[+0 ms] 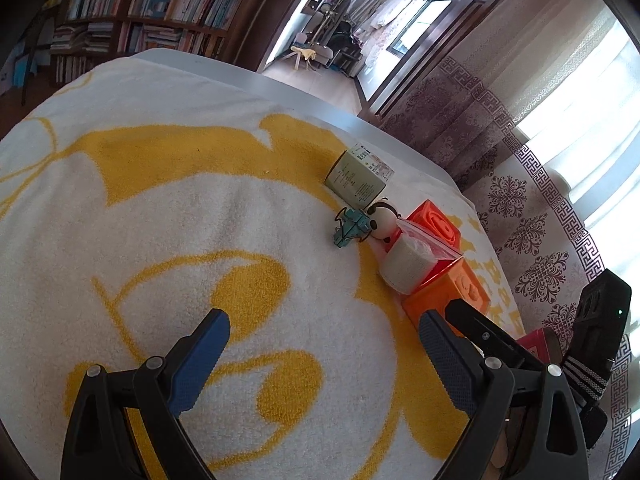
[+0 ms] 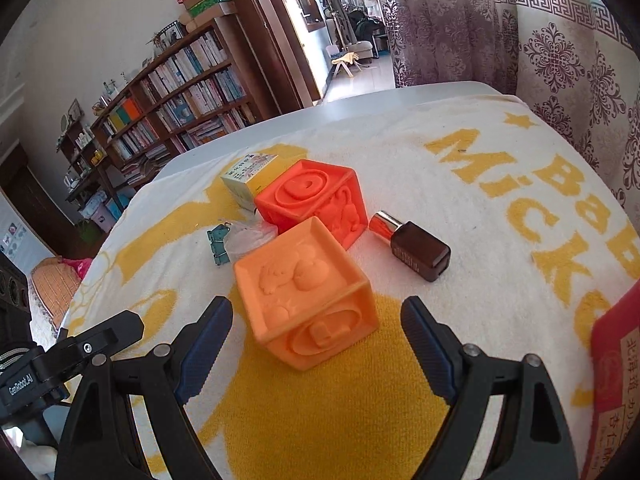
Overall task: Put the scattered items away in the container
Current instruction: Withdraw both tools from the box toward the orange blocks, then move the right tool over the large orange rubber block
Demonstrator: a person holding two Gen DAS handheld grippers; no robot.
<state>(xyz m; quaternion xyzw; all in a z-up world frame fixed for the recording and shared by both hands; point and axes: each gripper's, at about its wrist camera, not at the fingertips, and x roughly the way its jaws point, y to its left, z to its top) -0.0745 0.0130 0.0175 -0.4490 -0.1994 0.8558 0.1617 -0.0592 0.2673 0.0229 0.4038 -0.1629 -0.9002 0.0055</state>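
A fluffy white-and-yellow terry towel (image 2: 460, 208) covers the table. The right gripper (image 2: 316, 344), angled down, is spread wide around a pale orange embossed rubber cube (image 2: 308, 292) without touching it. At 12 o'clock sits a darker orange cube (image 2: 316, 200); at 2 lies a glossy brown bottle (image 2: 416, 252). The left gripper (image 1: 324, 356) hangs spread over bare towel.

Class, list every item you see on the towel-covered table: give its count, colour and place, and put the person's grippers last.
Towel: one, white and yellow, covering the table.
Embossed cubes: two; light orange nearest, deeper orange behind.
Small bottle: one, brown, shiny cap, lying right of the cubes.
Carton: one, pale green, far side.
Binder clip: one, teal, left of the cubes.
Doll in plastic bag: one, white and red, against the cubes.
Red box: one, right edge.
Left gripper: open, over towel.
Right gripper: open, around the light orange cube.
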